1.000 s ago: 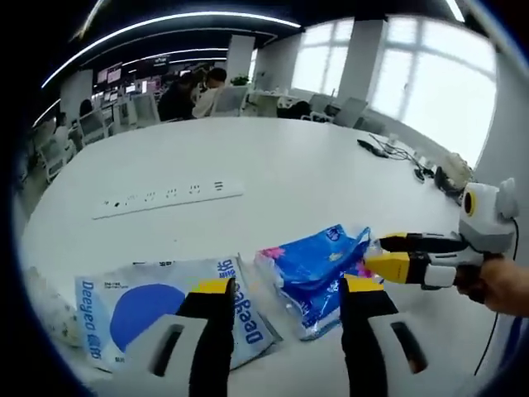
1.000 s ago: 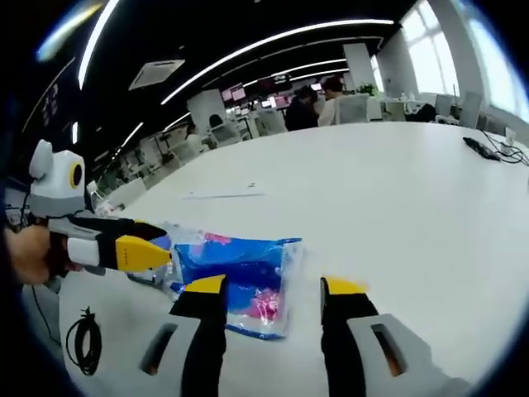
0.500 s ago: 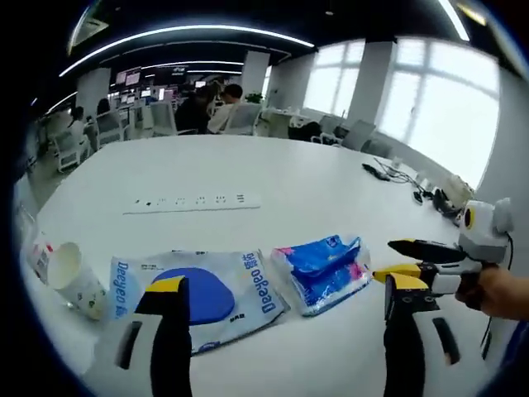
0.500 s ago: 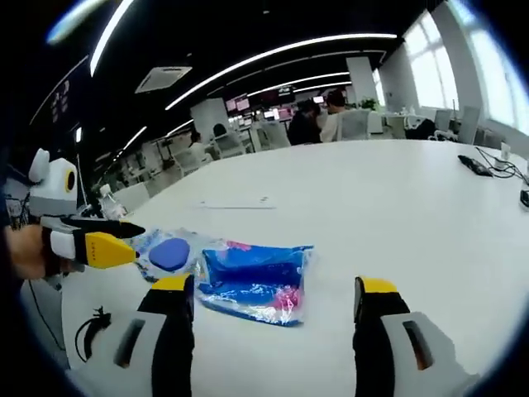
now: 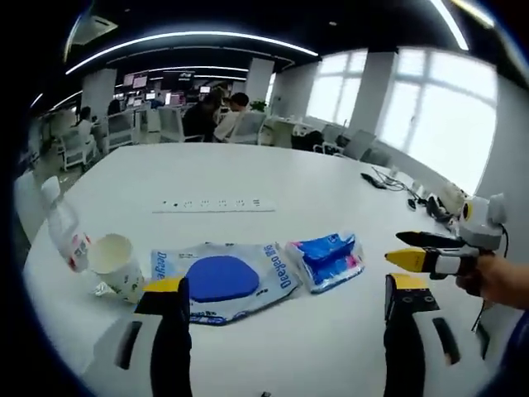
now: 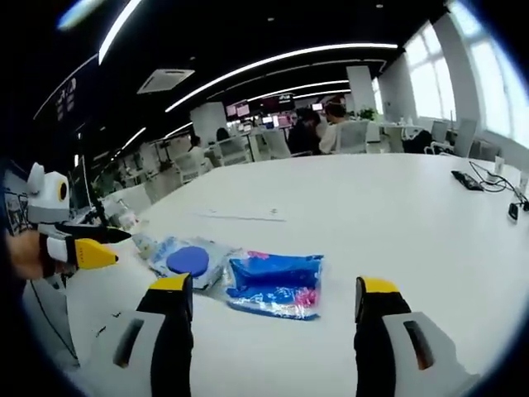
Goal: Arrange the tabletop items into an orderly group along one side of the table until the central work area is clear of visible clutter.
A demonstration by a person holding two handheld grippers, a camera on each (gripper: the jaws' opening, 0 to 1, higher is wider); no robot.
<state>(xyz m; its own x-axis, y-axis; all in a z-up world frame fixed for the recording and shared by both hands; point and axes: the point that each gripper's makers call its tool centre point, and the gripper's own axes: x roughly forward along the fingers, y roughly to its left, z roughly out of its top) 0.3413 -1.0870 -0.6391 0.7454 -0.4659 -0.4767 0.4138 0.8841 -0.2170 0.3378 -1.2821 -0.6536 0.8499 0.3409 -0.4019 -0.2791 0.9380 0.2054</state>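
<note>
both grippers, left gripper (image 5: 285,289) and right gripper (image 6: 273,289), hang wide open and empty. blue packet (image 5: 331,258) lies beside white pouch (image 5: 221,277) on the table (image 5: 273,178).

Table (image 5: 273,178): white. Small packet (image 5: 329,259): blue with pink accents; large pouch (image 5: 225,277): pale with a blue oval and blue lettering. Both grippers' jaws: black, yellow-tipped.

Both cameras sit low over the white tabletop (image 5: 273,174), set back from the items and facing across it toward the office. Both views share the blue packet (image 5: 329,258) (image 6: 274,284), seen from opposite sides.
</note>
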